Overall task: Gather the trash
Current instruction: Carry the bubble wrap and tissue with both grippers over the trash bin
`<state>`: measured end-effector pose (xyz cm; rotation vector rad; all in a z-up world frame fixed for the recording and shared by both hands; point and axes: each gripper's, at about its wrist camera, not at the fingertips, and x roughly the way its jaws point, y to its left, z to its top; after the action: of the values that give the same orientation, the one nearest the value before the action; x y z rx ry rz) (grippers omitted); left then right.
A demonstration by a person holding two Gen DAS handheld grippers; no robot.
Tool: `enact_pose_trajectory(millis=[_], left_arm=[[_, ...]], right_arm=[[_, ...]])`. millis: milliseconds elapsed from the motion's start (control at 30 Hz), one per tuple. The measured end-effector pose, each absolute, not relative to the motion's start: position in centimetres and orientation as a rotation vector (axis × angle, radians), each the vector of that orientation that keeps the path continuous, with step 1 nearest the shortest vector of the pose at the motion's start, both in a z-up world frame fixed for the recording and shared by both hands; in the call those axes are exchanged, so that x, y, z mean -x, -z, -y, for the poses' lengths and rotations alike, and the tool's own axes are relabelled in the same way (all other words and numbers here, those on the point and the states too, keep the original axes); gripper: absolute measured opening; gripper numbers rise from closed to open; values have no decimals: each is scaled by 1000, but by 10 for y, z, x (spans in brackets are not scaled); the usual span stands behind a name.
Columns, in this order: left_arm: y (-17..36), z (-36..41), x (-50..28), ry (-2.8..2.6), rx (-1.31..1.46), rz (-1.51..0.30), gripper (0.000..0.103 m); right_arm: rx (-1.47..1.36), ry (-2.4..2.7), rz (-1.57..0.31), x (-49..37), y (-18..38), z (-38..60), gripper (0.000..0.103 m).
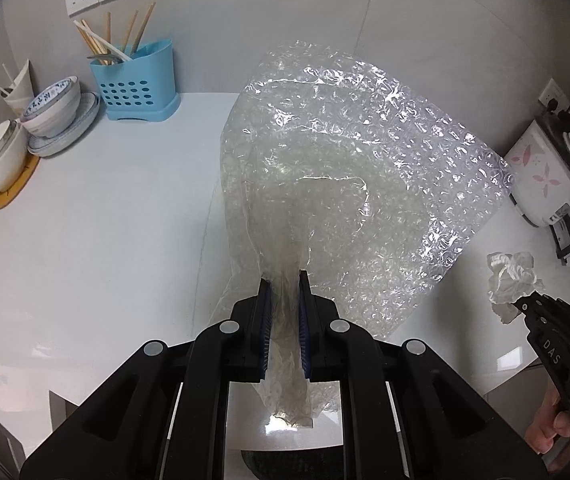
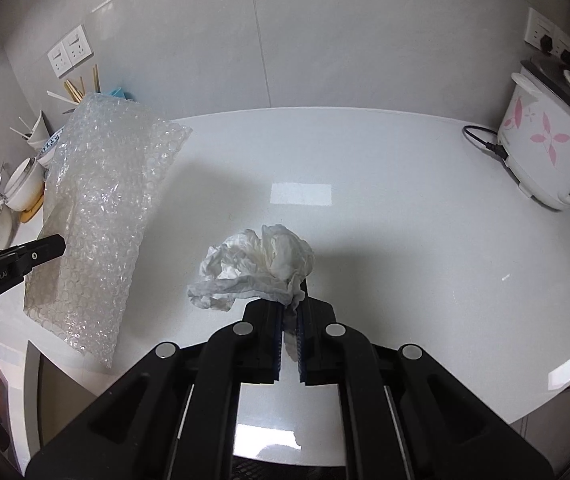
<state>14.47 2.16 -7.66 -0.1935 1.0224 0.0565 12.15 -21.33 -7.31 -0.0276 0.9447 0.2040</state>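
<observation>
**Q:** State of both tongs, and where is the trash?

**Me:** My left gripper is clamped on a gathered corner of the clear crinkled bubble-wrap sheet, which is lifted off the glossy white countertop. My right gripper is pinched on one edge of the crumpled white paper tissue, also held up in the air. No bin shows in either view.

**Q:** Risks?

**Me:** Judgement only. The tissue is held by a thin edge; a jerk could tear it or let it slip out. The bubble wrap is wide and floppy; swung left, its free end could catch the wooden chopsticks in the blue plastic utensil caddy or the stacked blue-and-white ceramic bowls. It also blocks much of my left view.

**Q:** Room to move?

**Me:** The counter centre is bare. The white rice cooker with pink flowers and its black cord stand at far right, well apart. The counter's front edge is close below both tongs, so pulling back toward me looks the freest path.
</observation>
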Motion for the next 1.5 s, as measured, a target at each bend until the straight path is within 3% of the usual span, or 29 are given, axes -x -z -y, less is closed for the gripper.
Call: enact_pose_trajectory(millis=[667,1500], left_arm=[[63,-42,-95,-15,177,-990,11],[85,-39,-4,0,205,-1026,11]], right_arm=[[1,-198,-915,-40,58,206,5],[-6,-253,-921,38,55,204,5]])
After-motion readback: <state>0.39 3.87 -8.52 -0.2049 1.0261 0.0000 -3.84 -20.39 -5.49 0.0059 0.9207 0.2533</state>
